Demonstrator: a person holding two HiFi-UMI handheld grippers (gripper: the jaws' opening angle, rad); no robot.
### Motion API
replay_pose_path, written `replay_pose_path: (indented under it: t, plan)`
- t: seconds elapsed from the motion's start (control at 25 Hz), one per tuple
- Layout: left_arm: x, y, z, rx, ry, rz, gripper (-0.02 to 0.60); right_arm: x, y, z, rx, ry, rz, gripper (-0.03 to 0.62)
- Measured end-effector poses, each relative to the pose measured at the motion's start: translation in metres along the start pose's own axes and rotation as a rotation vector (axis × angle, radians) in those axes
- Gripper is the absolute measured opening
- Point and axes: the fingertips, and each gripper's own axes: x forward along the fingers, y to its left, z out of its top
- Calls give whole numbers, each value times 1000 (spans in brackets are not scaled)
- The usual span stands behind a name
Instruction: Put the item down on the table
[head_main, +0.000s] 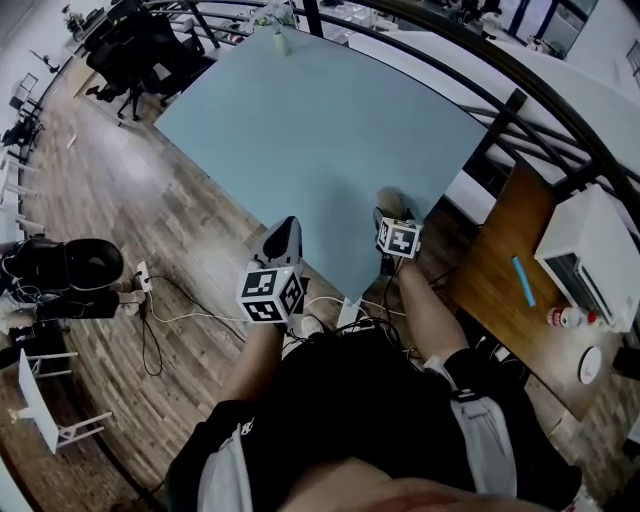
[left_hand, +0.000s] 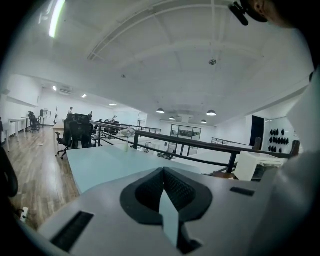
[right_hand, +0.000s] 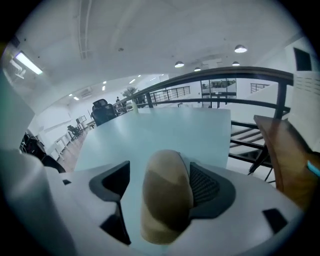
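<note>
A tan and brown rounded item (head_main: 389, 201) (right_hand: 166, 196) sits between the jaws of my right gripper (head_main: 391, 212) (right_hand: 158, 176), which is shut on it. It rests against the right pad, and a sliver of table shows on its left. It hangs above the near corner of the light blue table (head_main: 330, 130) (right_hand: 165, 130). My left gripper (head_main: 287, 226) (left_hand: 164, 176) is shut with nothing in it. It hovers just off the table's near left edge. Only a thin line of table (left_hand: 100, 165) shows between its pads.
A small pale vase (head_main: 280, 40) stands at the table's far edge. A black railing (head_main: 520, 95) runs along the right. A wooden side table (head_main: 500, 270) carries a white appliance (head_main: 590, 255), a blue pen-like thing (head_main: 524, 281) and a small bottle (head_main: 562, 317). Cables (head_main: 150, 300) lie on the floor.
</note>
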Motion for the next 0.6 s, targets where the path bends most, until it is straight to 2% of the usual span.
replay_pose_path:
  t: [0.12, 0.36, 0.6]
  plan:
    - [4, -2, 6, 4, -10, -23, 14, -16, 9, 28, 3, -92, 5, 318]
    - [14, -6, 17, 10, -32, -74, 14, -63, 15, 94, 19, -332, -35, 8]
    - [16, -11, 31, 24, -58, -129, 14, -118, 30, 136, 44, -470, -4, 0]
